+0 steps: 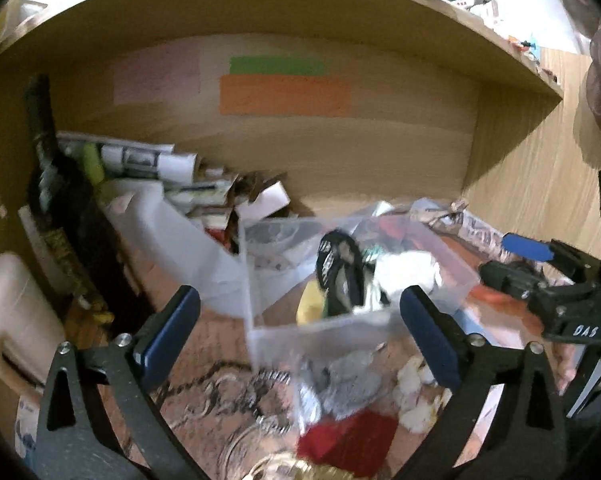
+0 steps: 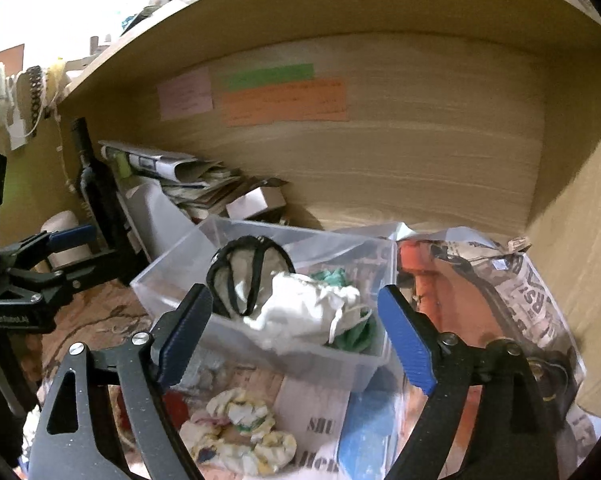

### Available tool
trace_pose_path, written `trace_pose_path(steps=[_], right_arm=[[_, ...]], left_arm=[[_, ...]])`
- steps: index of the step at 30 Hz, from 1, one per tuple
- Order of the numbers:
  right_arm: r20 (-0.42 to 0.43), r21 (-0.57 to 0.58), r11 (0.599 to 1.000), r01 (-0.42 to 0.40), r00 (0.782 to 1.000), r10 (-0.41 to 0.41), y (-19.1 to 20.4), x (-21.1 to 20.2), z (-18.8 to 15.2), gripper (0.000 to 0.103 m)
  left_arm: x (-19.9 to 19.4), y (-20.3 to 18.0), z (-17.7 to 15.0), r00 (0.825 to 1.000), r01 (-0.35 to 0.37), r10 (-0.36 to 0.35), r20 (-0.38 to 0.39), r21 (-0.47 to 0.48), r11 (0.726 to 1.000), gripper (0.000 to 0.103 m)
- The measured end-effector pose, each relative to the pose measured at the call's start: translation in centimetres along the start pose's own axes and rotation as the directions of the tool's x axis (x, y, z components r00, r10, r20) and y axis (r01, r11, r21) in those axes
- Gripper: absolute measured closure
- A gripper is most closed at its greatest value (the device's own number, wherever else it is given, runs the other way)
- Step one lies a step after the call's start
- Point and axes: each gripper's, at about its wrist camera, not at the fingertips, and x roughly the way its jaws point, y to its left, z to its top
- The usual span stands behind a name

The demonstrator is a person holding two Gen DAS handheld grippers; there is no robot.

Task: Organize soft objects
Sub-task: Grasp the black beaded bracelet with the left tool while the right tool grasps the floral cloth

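A clear plastic bin (image 2: pixel 172 268) stands on the desk under a wooden shelf; it also shows in the left wrist view (image 1: pixel 456 264). It holds a black-rimmed cloth (image 2: pixel 236 276), a white cloth (image 2: pixel 300 312) and a green cloth (image 2: pixel 356 336). A crumpled yellow-white cloth (image 2: pixel 240 432) lies on the desk in front of the bin. A grey cloth (image 1: pixel 348 380) and a red cloth (image 1: pixel 348 436) lie near my left gripper (image 1: pixel 300 332), which is open and empty before the bin. My right gripper (image 2: pixel 296 332) is open and empty, just in front of the bin.
Papers and boxes (image 2: pixel 204 188) are piled at the back left. A black bottle (image 1: pixel 60 208) and a white jug (image 1: pixel 16 312) stand at the left. Newspaper (image 2: pixel 516 288) covers the right side. Coloured notes (image 2: pixel 284 96) are stuck on the back panel.
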Motion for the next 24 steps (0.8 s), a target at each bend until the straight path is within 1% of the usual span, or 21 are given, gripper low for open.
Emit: trace_pose_path(steps=[3, 5, 9, 14, 15, 16, 18, 22, 24], right_arm=[[-0.014, -0.004, 1.000, -0.004, 1.000, 0.004, 0.3, -0.4, -0.9, 0.017], [-0.032, -0.001, 1.000, -0.010, 0.999, 0.010, 0.4, -0.5, -1.7, 0.017], [-0.094, 0.010, 1.000, -0.027, 0.995, 0.028, 0.6, 0.2, -3.7, 0.017], [-0.177, 0.025, 0.999, -0.037, 0.983, 0.041, 0.7, 1.3, -5.9, 0.017], [-0.198, 0.034, 0.999, -0.042, 0.979, 0.048, 0.6, 1.6, -6.4, 0.017], [-0.211, 0.041, 0.998, -0.047, 0.976, 0.055, 0.6, 1.7, -6.7, 0.017], [-0.237, 0.054, 0.997, -0.059, 0.969, 0.071, 0.6, 2.1, -7.3, 0.017], [-0.279, 0.062, 0.995, -0.083, 0.955, 0.097, 0.9, 2.7, -8.1, 0.017], [-0.302, 0.054, 0.994, -0.094, 0.947, 0.106, 1.2, 3.1, -8.4, 0.017]], left_arm=[[0.1, 0.9, -1.4, 0.999, -0.030, 0.030, -0.035, -0.004, 1.000, 0.001], [0.7, 1.6, -2.4, 0.996, -0.044, 0.042, -0.078, -0.013, 0.999, 0.001], [1.9, 2.9, -4.2, 0.987, -0.071, 0.064, -0.144, -0.040, 0.997, 0.001], [2.8, 4.1, -5.6, 0.978, -0.091, 0.077, -0.192, -0.061, 0.994, 0.002], [2.9, 4.2, -5.9, 0.977, -0.092, 0.078, -0.201, -0.066, 0.994, 0.003], [3.1, 4.3, -6.2, 0.975, -0.092, 0.075, -0.210, -0.069, 0.993, 0.005], [3.5, 4.4, -6.8, 0.970, -0.076, 0.058, -0.237, -0.068, 0.995, 0.019], [4.7, 4.0, -7.5, 0.957, -0.048, 0.028, -0.290, -0.062, 0.997, 0.032], [5.3, 3.9, -7.8, 0.949, -0.030, 0.009, -0.314, -0.062, 0.998, 0.044]])
